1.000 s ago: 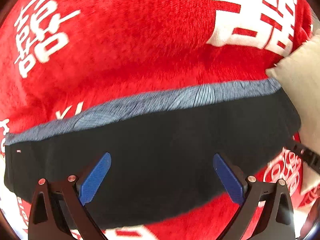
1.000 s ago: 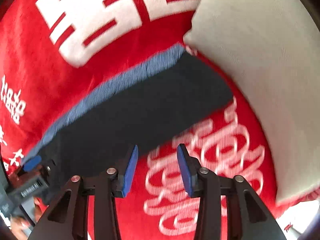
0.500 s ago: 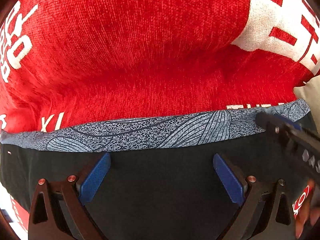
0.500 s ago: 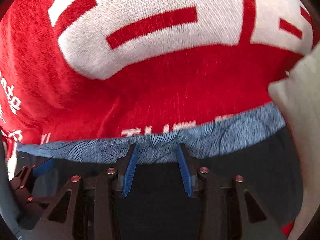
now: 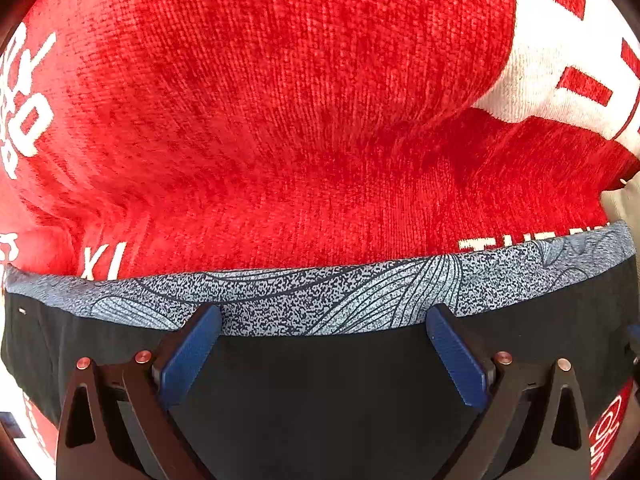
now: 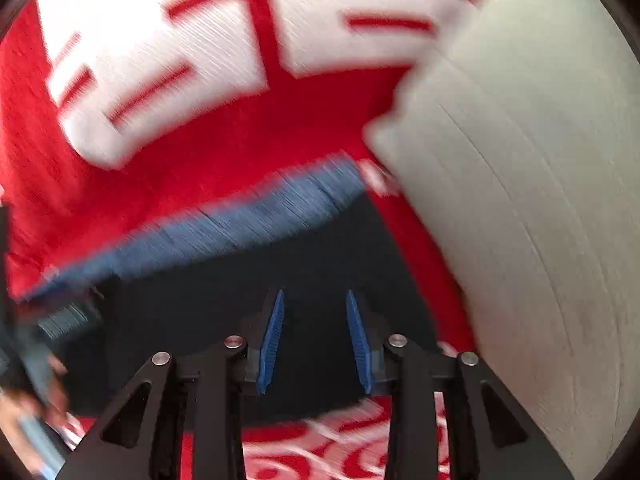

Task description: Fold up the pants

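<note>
Black pants [image 5: 320,392] with a blue-grey patterned waistband [image 5: 320,300] lie folded on a red blanket. My left gripper [image 5: 322,320] is open wide, low over the black cloth, its fingertips at the waistband's near edge. In the blurred right wrist view the pants [image 6: 224,300] fill the lower middle, waistband [image 6: 224,224] slanting up to the right. My right gripper [image 6: 315,300] is open by a narrow gap, empty, over the black cloth near the pants' right end.
The red blanket [image 5: 300,120] with large white lettering [image 6: 192,40] covers the surface. A pale grey pillow [image 6: 520,200] lies close on the right, touching the pants' right end. The other hand and gripper show at the right wrist view's left edge [image 6: 36,380].
My left gripper has moved forward and lower, to the waistband. My right gripper reached the waistband, then pulled back and swung right; its view is now motion-blurred.
</note>
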### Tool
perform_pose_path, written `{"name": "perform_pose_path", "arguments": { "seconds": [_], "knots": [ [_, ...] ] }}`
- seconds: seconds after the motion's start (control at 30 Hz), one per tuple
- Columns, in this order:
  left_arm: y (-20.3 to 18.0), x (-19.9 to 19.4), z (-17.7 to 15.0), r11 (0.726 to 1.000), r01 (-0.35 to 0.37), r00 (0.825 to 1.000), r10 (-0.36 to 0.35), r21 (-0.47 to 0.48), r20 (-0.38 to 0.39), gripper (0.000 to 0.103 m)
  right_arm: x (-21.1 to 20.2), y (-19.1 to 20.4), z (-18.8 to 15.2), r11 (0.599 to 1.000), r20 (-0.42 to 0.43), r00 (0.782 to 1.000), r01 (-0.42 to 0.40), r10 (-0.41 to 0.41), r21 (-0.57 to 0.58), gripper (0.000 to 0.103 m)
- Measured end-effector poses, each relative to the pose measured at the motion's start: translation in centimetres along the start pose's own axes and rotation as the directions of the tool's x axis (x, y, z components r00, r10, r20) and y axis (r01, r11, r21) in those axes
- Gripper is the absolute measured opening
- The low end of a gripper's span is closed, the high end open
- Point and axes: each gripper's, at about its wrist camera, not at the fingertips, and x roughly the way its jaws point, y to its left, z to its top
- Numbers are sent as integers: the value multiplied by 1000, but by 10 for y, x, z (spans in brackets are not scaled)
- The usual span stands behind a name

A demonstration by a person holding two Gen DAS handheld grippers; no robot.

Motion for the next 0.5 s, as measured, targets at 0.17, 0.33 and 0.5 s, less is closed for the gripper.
{"name": "perform_pose_path", "arguments": {
  "seconds": [0.17, 0.33, 0.5],
  "knots": [
    [12, -4, 5, 1000, -15, 1000, 16, 11, -12, 103, -21, -13, -6, 988, 45, 995, -91, 86, 125, 42],
    [13, -25, -2, 1000, -7, 1000, 7, 17, -21, 103, -30, -36, -43, 880, 53, 955, -291, 293, 374, 60],
    [13, -40, -22, 999, 33, 998, -32, 24, -46, 103, -24, -38, -85, 825, 36, 934, -332, 356, 457, 60]
  ]
}}
